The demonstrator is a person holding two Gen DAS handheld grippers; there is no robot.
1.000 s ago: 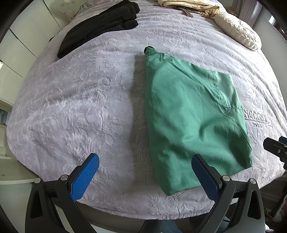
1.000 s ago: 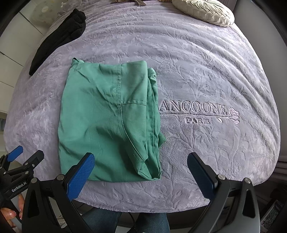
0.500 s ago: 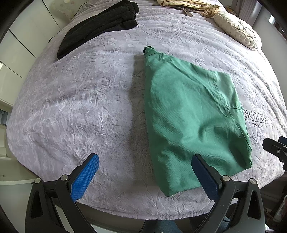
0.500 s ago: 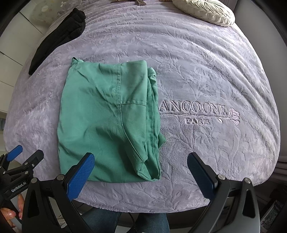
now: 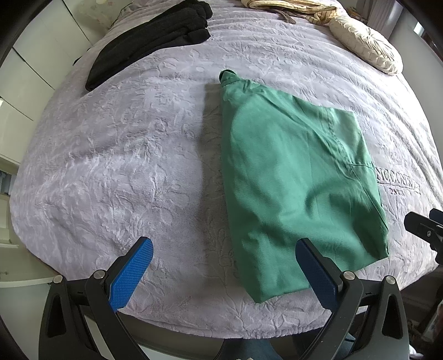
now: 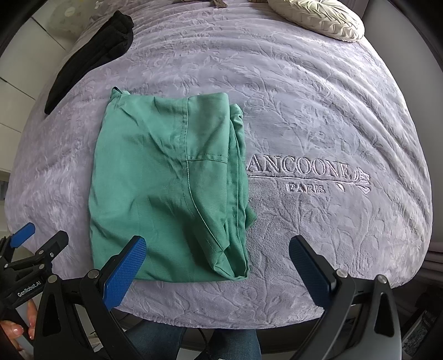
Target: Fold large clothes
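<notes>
At the far left of the bed [image 5: 116, 166], a folded black garment [image 5: 149, 38] is lying near the head end, well apart from everything else, on the embossed lilac bedspread [image 6: 318, 110] that is covering the whole mattress. In the right wrist view, the person's fingers [image 6: 16, 328] are showing at the lower left corner, gripping the handle of the left hand-held gripper [image 5: 221, 272]. That gripper is hovering over the near edge of the bed with its blue pads spread wide and nothing between them; its right pad is overlapping the near left corner of the green garment [image 5: 299, 177] in the view, though whether it is touching the cloth cannot be told.

The green garment is lying flat in the middle of the bed, folded into a rough rectangle, with its long side running from the near edge toward the pillows. Its stacked layers are showing along the right side, and a small tab of fabric is sticking out at the far left corner. The right edge is just reaching the embroidered lettering [image 6: 301, 173] on the bedspread.

The right hand-held gripper [image 6: 218, 267] is hanging over the garment's near right corner, released and wide apart, grasping nothing. Farther right, at the head end, a cream ruched cushion [image 6: 318, 18] is resting beside a striped beige cloth [image 5: 290, 8].
</notes>
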